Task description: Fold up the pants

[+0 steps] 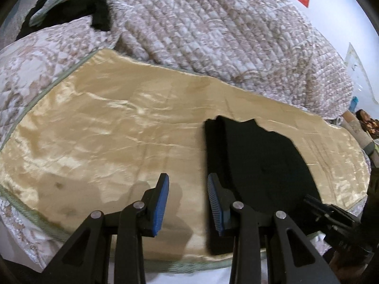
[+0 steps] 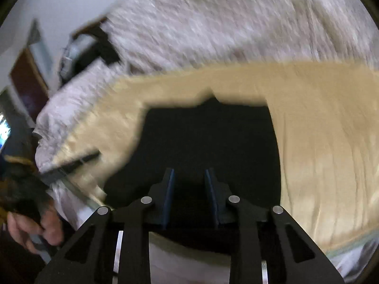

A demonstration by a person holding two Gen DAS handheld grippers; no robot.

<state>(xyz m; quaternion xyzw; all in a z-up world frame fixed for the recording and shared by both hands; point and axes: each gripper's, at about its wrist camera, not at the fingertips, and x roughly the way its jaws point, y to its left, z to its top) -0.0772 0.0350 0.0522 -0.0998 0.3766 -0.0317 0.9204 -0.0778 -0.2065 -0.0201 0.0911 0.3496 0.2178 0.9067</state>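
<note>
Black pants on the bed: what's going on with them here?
A person with two hand-held grippers is folding black pants on a shiny tan cover spread over a quilted bed. The pants already lie folded into a compact shape. The left hand-held gripper hovers open beside their left edge, holding nothing. The right hand-held gripper is over the pants, view blurred; no cloth visibly pinched.
</note>
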